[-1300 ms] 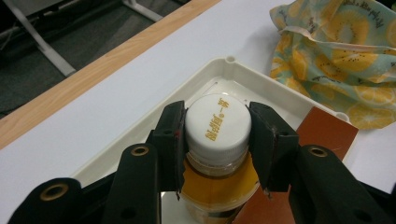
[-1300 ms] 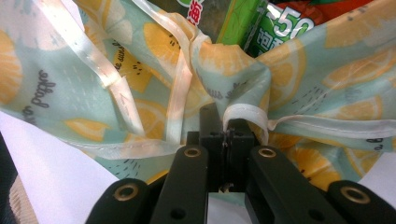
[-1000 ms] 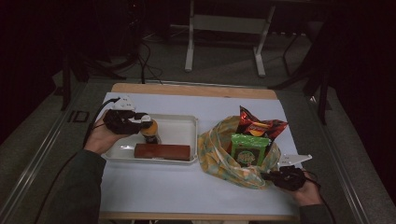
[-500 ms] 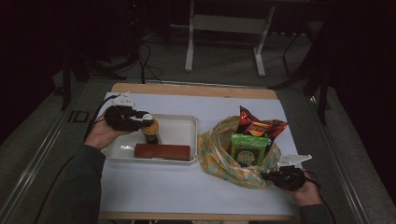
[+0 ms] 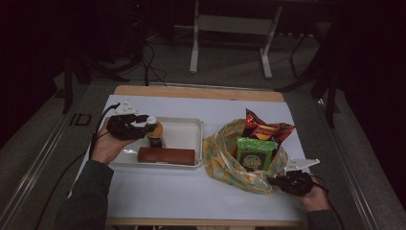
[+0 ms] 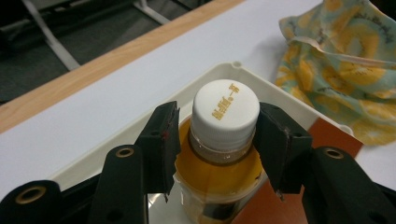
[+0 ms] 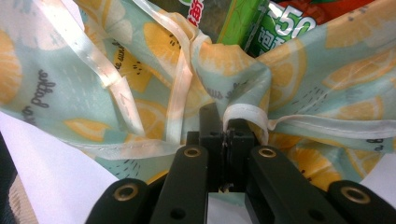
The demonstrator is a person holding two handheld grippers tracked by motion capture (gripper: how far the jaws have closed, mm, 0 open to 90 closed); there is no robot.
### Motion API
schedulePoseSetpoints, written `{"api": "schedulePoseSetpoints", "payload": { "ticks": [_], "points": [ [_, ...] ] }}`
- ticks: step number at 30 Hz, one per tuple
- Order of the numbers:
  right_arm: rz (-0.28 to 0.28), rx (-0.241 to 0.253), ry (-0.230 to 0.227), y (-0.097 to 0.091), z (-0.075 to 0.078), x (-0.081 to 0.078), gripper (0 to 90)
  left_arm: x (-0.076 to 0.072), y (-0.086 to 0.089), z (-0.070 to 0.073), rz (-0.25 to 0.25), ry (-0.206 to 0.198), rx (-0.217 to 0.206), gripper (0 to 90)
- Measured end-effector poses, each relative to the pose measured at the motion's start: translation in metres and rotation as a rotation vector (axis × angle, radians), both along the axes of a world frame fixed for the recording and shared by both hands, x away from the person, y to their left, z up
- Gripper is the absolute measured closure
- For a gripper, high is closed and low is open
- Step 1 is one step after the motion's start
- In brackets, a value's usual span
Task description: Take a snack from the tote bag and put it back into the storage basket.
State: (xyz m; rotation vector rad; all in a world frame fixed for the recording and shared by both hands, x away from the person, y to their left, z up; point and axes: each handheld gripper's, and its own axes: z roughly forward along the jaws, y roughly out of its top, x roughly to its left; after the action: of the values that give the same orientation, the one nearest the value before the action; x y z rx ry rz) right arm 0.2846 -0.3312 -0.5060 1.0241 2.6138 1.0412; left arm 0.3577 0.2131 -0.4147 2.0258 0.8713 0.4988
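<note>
Item: bottle (image 6: 223, 154) of amber drink, white cap (image 6: 226, 113), standing upright in the white tray (image 5: 184, 128), at the tray's left end, toward its far edge.
Long axis: vertical, cap uppermost; my left jaws come at it from the tray's left side, roughly level, at neck height.
Left gripper (image 6: 219, 135): my jaws flank the cap and neck, one on each side. They have just been opening with the bottle between them, and in the left gripper view the pads stand just off the cap rather than pressing on it. I judge the bottle released or nearly so.
Neighbour in tray: brown bar-shaped pack (image 5: 166, 155), lying flat along the tray's near edge, just beside the bottle's foot.
Right gripper (image 7: 227, 133): my jaws are pinched together on the hem and white drawstring of the lemon-print bag (image 5: 225, 158), at the table's near right corner.
Bag contents: green pack (image 5: 255, 153) and red snack bag (image 5: 263, 129), standing up out of the open mouth.
Governing relation: the bottle lies directly between my left jaws, well apart from the bag; the left hand is the nearer by far, while the right hand is occupied with the cloth.
Next move, as I judge it: draw the left jaws straight back clear of the cap without tipping the bottle.
</note>
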Motion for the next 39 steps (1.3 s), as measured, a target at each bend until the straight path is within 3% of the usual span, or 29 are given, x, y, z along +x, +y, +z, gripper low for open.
{"api": "schedulePoseSetpoints", "payload": {
  "ticks": [6, 9, 11, 19, 25, 36, 39],
  "points": [
    [0.002, 0.001, 0.0, 0.0, 0.0, 0.0, 88.8, -0.002, -0.01, -0.002, 0.022, -0.028, 0.015, 54.2],
    [0.002, 0.001, 0.0, 0.0, 0.0, 0.0, 88.8, -0.001, -0.008, -0.001, 0.016, -0.025, 0.003, 57.2],
    [0.003, 0.0, 0.0, 0.0, 0.0, 0.0, 88.8, 0.0, -0.006, -0.001, 0.005, -0.018, -0.001, 57.5],
    [0.002, 0.001, 0.002, 0.0, 0.0, 0.0, 88.8, 0.004, 0.001, 0.007, -0.057, 0.02, 0.047, 57.9],
    [0.002, 0.002, 0.004, 0.0, 0.0, 0.0, 88.7, 0.007, 0.005, 0.009, -0.068, 0.041, 0.062, 58.0],
    [0.002, 0.002, 0.005, 0.0, -0.001, 0.0, 88.7, 0.012, 0.009, 0.006, -0.09, 0.061, 0.018, 57.4],
    [0.002, 0.003, 0.005, 0.0, -0.001, 0.0, 88.8, 0.012, 0.01, 0.004, -0.077, 0.069, 0.005, 51.2]
  ]
}}
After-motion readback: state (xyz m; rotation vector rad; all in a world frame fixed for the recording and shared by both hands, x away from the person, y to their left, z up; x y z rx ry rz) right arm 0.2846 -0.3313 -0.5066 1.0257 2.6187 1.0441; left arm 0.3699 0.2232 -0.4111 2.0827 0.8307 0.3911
